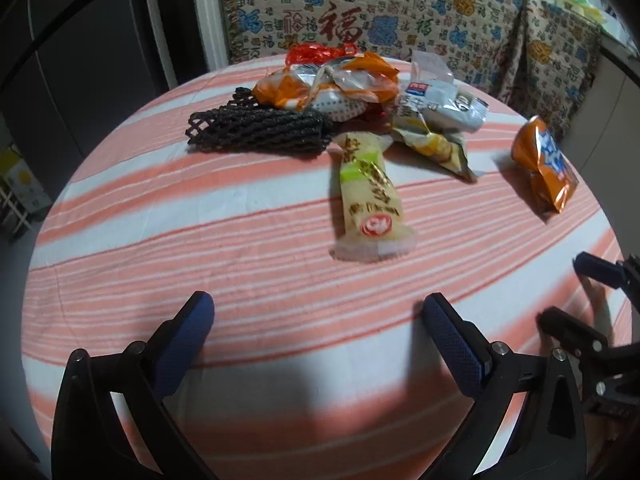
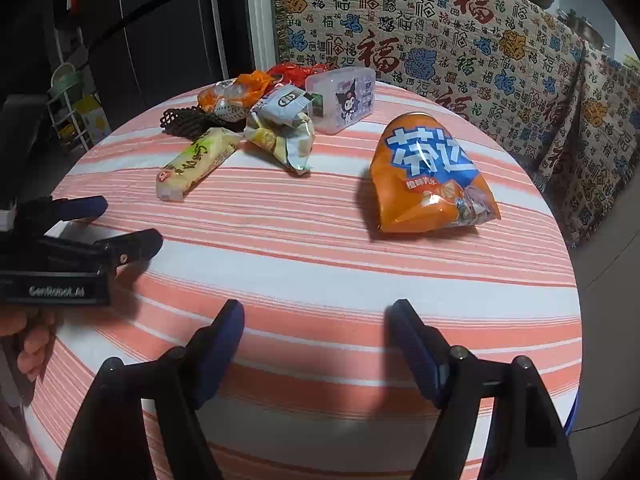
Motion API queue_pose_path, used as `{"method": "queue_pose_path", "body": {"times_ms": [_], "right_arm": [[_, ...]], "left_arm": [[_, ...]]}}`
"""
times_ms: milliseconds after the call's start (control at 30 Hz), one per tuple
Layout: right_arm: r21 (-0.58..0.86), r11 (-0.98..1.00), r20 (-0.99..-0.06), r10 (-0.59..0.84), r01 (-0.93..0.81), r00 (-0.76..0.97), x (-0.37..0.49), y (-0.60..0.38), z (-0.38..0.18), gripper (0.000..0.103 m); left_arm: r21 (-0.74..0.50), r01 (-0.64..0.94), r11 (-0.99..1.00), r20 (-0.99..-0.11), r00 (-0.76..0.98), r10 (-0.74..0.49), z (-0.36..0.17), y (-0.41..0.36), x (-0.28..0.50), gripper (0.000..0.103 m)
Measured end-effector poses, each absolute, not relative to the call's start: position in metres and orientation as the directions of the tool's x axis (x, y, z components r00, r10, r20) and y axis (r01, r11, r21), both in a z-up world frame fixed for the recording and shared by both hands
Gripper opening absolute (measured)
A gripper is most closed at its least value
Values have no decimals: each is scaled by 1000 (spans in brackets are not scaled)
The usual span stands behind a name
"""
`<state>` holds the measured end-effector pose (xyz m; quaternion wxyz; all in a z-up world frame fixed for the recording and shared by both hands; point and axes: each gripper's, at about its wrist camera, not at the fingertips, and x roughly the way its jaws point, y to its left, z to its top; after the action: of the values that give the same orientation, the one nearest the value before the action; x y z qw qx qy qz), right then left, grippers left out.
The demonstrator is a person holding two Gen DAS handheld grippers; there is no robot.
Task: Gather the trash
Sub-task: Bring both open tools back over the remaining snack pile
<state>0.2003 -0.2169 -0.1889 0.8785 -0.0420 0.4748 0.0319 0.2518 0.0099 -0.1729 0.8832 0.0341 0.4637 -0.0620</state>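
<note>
My left gripper (image 1: 318, 322) is wide open and holds nothing. It hangs just over the striped cloth (image 1: 200, 208) on the round worktop. My right gripper (image 2: 316, 334) is wide open too, with nothing in it. It is right beside my left one, over the near side of the worktop.

The trash lies in front of me. A long yellow snack wrapper (image 1: 370, 196) lies flat, straight ahead of my left gripper, with one end pointing at me. Behind it is a pile. A black foam net (image 1: 260, 130) lies on the left of the pile. An orange and silver wrapper (image 1: 328, 82) sits on top, touching the net. A red crinkly wrapper (image 1: 316, 53) peeks out at the back. A gray and white packet (image 1: 444, 108) rests on a crumpled yellow and silver bag (image 1: 436, 148).

A squashed orange can (image 2: 430, 178) lies on its side, apart from the pile, ahead of my right gripper and a little to the right. Its top end points away from me.

A clear plastic box with a cartoon picture (image 2: 342, 98) stands just behind the pile. A blanket with red, blue and yellow signs (image 2: 440, 40) hangs behind the worktop.
</note>
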Motion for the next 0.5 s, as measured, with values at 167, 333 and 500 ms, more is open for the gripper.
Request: {"method": "queue_pose_path", "body": {"times_ms": [167,333,500], "right_arm": [[-51,994,-836,10,-96,548,199,-215,-188,78],[-54,994,-837,7,-96,548,200,-215,-188,78],[-53,994,-837,8,-95,548,199,-215,-188,78]], "left_arm": [[-17,178,984,-819,562,-116,-171,9,254,102],[-89,242,966,-800,561,-214,-160,-3,278,102],[-19,266,964,-814,556,-169,-165,-21,301,67]]}}
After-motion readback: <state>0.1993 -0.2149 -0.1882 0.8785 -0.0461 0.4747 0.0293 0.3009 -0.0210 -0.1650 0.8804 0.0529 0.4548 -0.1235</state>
